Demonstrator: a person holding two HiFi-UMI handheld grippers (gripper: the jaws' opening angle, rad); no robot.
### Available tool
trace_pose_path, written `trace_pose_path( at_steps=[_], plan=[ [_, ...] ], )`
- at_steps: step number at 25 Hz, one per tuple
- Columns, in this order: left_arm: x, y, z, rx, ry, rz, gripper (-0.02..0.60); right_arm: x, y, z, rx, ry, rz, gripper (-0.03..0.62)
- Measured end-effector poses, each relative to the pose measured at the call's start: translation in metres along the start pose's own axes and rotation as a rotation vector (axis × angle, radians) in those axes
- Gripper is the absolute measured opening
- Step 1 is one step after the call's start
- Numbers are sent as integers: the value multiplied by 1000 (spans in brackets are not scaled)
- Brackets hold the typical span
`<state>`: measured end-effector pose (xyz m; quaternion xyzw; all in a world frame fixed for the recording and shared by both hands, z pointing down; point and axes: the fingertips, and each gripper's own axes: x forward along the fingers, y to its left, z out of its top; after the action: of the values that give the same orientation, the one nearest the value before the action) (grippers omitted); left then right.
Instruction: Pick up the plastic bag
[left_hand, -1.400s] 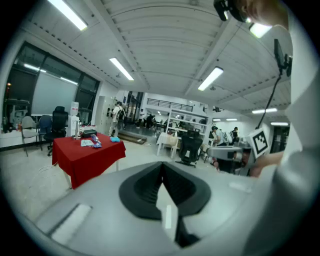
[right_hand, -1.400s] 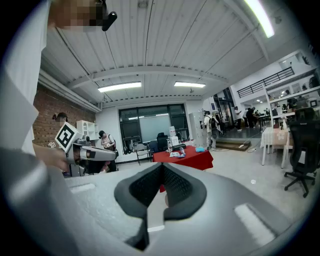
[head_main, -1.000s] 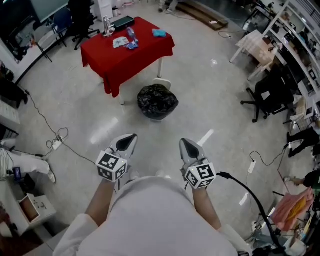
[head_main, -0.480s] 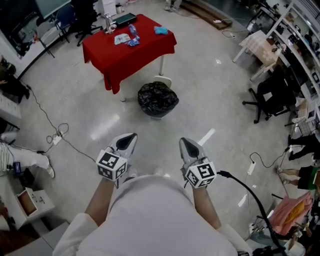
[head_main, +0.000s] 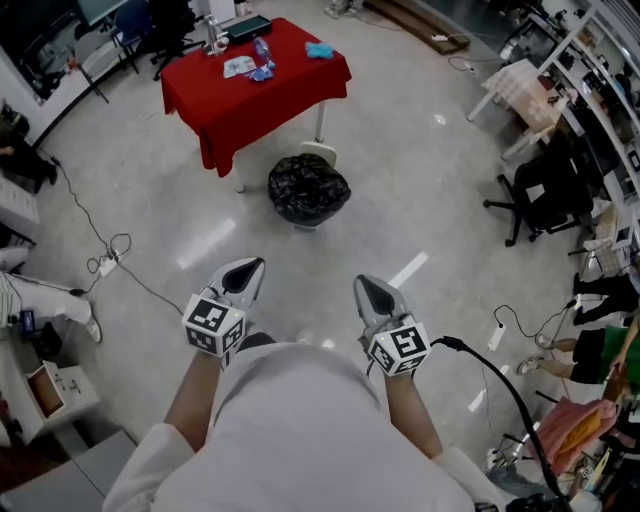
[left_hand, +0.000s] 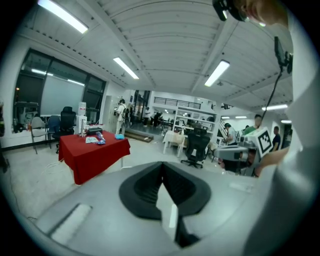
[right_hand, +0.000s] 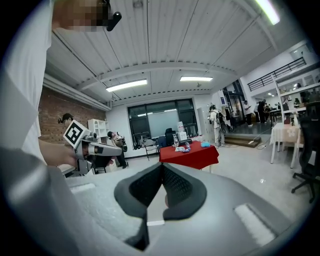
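Left tongs (head_main: 255, 265), right tongs (head_main: 363, 283) closed, empty. Plastic bag (head_main: 308, 188) ahead, beside red table (head_main: 255, 90).

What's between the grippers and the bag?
Nothing visible. Only open floor lies between the left gripper, the right gripper and the bag, which sits ahead by the table.

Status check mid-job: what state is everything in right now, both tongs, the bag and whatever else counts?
left tongs: shut, empty, well short of the bag
right tongs: shut, empty
bag: black, crumpled, sitting on the floor beside the table, untouched
red cloth: draped over the table
office chair: upright, unoccupied
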<state>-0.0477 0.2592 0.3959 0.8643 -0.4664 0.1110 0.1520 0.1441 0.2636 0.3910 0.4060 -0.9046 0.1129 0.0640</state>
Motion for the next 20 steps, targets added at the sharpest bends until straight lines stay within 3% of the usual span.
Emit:
trace_pose_path(
  at_steps=[9,16,20],
  plan=[
    [13,11,-2,-16,19,22,5,9,-21,-8,19,24,-16,2],
    [45,56,7,-14,31,-9,5,46,-45,-6,41,44,-83,2],
    [68,90,24,29,39,-46,5,81,-57,6,39,49,-114,2]
  ],
)
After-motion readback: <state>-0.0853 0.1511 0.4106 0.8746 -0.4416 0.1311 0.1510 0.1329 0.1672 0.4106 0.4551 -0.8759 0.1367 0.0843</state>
